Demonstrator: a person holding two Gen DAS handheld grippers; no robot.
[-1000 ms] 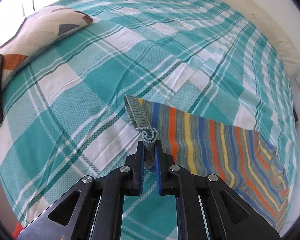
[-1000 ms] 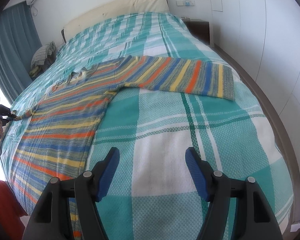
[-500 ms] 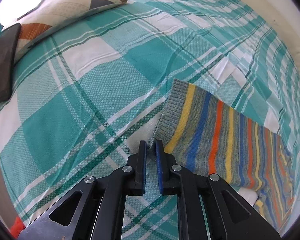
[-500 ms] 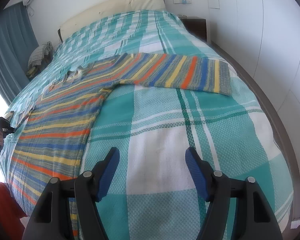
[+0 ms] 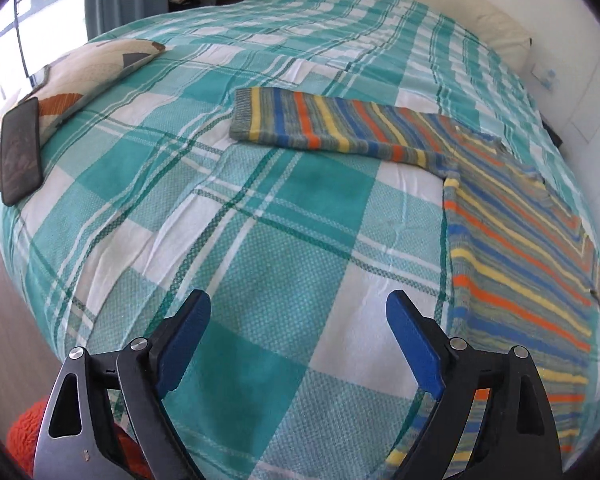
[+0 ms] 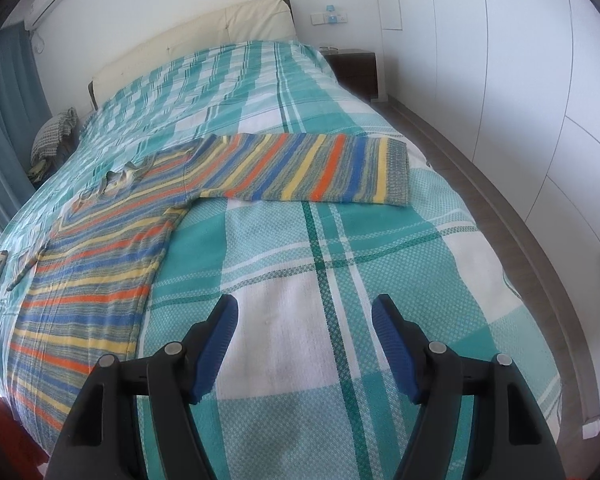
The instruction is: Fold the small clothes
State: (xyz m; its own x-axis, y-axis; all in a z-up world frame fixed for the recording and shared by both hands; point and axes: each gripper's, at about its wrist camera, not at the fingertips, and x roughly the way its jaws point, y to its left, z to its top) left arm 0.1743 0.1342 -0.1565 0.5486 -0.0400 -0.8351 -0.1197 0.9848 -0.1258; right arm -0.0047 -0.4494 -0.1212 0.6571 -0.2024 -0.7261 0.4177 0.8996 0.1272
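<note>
A striped sweater [image 5: 512, 240] in blue, orange, yellow and grey lies flat on the bed. In the left wrist view one sleeve [image 5: 308, 124] stretches out to the left with its cuff flat. In the right wrist view the sweater body [image 6: 88, 276] lies at the left and the other sleeve [image 6: 316, 170] stretches right. My left gripper [image 5: 298, 340] is open and empty, above the bedspread, well back from the sleeve. My right gripper [image 6: 304, 344] is open and empty above the bedspread, near the foot of the bed.
The bed carries a teal and white plaid spread [image 5: 260, 220]. A patterned pillow [image 5: 88, 68] and a dark phone [image 5: 20, 152] lie at the left. A white wardrobe wall [image 6: 520, 80] and a nightstand [image 6: 356, 70] stand at the right. A headboard [image 6: 204, 36] is at the far end.
My left gripper let go of the sleeve cuff, opened wide and pulled back. The sleeve now lies flat and stretched out. The right gripper stayed open, barely moving.
</note>
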